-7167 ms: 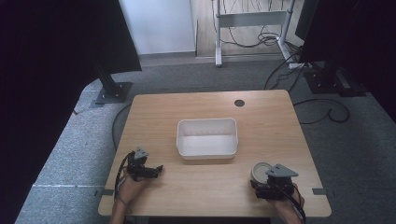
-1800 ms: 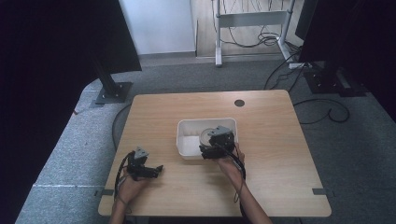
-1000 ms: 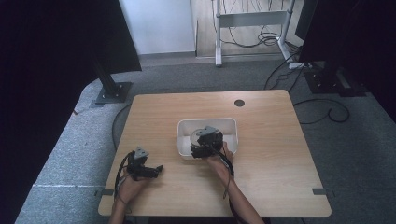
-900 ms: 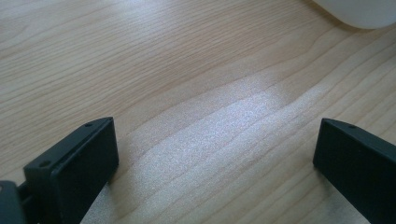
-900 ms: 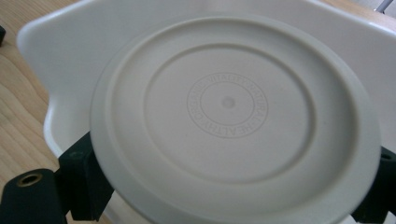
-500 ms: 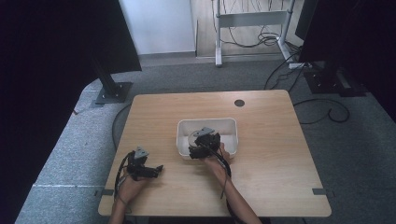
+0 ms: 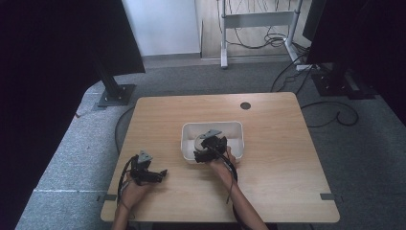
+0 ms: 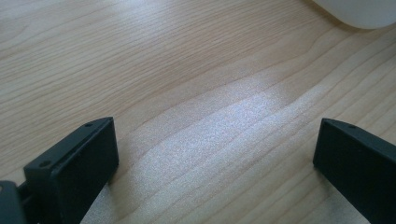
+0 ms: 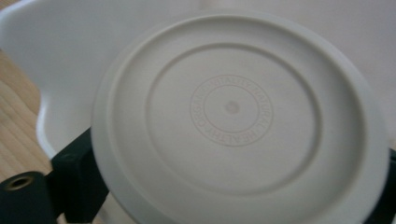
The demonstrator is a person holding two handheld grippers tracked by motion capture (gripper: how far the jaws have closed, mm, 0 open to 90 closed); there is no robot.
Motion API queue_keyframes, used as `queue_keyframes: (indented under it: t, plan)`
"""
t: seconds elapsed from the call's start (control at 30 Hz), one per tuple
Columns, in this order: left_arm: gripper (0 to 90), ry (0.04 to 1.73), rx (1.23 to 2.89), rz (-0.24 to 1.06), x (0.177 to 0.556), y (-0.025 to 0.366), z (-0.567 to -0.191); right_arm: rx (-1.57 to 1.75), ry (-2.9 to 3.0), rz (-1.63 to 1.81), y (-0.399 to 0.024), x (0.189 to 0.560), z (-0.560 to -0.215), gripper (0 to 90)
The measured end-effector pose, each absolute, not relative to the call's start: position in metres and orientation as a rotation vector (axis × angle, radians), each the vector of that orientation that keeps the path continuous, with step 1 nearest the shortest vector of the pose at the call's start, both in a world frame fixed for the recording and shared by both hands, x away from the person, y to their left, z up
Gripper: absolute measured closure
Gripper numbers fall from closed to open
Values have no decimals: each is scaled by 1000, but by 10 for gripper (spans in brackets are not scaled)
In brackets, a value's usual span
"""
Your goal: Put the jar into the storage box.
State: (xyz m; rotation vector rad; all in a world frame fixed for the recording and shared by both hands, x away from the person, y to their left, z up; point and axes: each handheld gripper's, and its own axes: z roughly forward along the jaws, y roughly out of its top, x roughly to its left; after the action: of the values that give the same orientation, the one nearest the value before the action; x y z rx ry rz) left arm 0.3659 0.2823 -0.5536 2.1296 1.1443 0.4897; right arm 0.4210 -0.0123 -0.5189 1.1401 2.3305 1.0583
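Note:
A round beige lid [image 9: 233, 112] with a raised ring and embossed lettering is clamped between my right gripper's [image 9: 232, 189] jaws. In the high view that right gripper [image 7: 207, 147] hangs over the left half of the white plastic bin [image 7: 237, 125], with the lid [image 7: 199, 141] just inside the rim. The bin's white wall [image 9: 56, 65] curves behind the lid. My left gripper [image 7: 159, 174] rests open on the wooden table near its front left; its jaws [image 8: 215, 158] stand wide apart over bare wood.
A corner of the white bin [image 8: 362, 9] shows beyond the left gripper. The wooden table [image 7: 287, 158] has a round cable hole [image 7: 245, 105] at the back. Dark monitor stands and cables sit on the floor behind.
The right gripper carried the lid from the table's front right corner to the bin, then edged left and lower over the bin's left half. The left gripper stayed put.

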Motion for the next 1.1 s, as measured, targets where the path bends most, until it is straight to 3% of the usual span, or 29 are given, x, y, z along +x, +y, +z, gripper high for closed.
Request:
queue_keyframes:
  t: [1.1]
  plan:
    - [0,1145,2131,489,366,282,-554,979,2352,1066,-32,401,-497,32]
